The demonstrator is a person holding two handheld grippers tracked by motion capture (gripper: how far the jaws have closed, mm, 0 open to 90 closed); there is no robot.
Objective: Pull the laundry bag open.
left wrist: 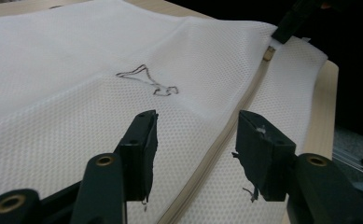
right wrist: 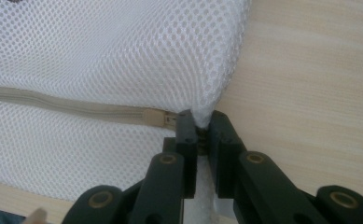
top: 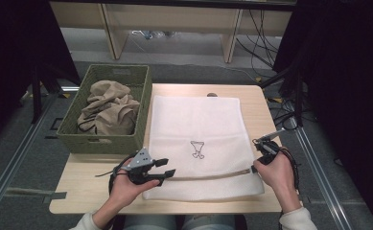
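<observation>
Right claw [right wrist: 198,133] sits nearest me at the table's right edge, its jaws pinched tight on the corner of the white mesh laundry bag [top: 198,124], right where the beige zipper [right wrist: 76,111] runs out. From the right gripper view I see fabric bunched between the pads, so I judge this claw is anchoring the zipper's end to keep the line taut. Whether it also has the metal pull I cannot tell.

Left claw [left wrist: 195,140] hovers at the bag's near-left side, jaws about half apart and holding nothing. They straddle the zipper, one on each side, which reads to me as lining up to take the seam or the slider. No pad presses on the mesh.

Bag itself lies flat across the middle of the table [top: 83,191], zipper running left to right across its near part, a small line drawing [top: 197,149] printed at its centre. Flat placement makes sense: the zipper stays straight between my two claws.

Farther off to the left, a green woven basket [top: 90,141] stands just beside the bag, holding crumpled beige cloth [top: 110,108]. My guess is that cloth is meant for the bag once it opens.
</observation>
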